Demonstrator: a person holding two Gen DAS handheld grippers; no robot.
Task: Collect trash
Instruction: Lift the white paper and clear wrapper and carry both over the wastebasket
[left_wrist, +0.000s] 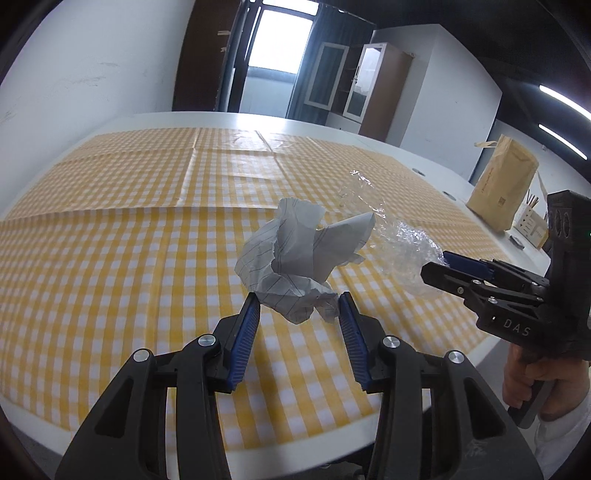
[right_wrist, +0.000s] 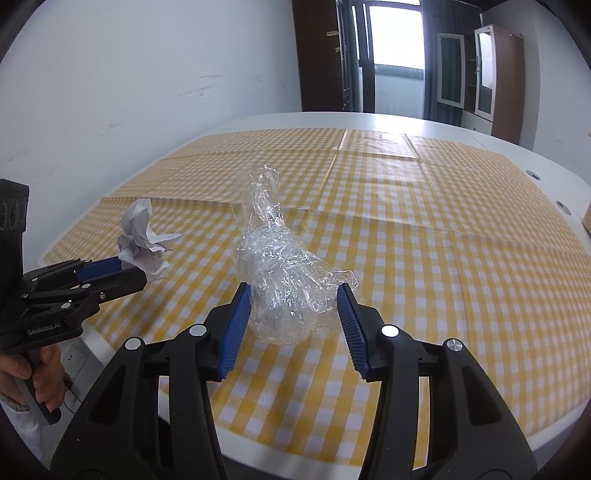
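A crumpled sheet of lined white paper (left_wrist: 295, 254) lies on the yellow checked tablecloth (left_wrist: 110, 229). My left gripper (left_wrist: 298, 306) is open, with its blue pads on either side of the paper's near end. A crumpled wad of clear plastic film (right_wrist: 280, 273) lies to the right of the paper; it also shows in the left wrist view (left_wrist: 402, 243). My right gripper (right_wrist: 293, 295) is open, with its pads on either side of the film. The left gripper (right_wrist: 122, 269) and the paper (right_wrist: 142, 236) show at the left of the right wrist view.
A brown paper bag (left_wrist: 506, 181) stands on the white table at the far right, with a small holder of sticks (left_wrist: 530, 225) beside it. A white wall runs along the table's left. Cabinets (left_wrist: 354, 88) and a doorway stand behind the table.
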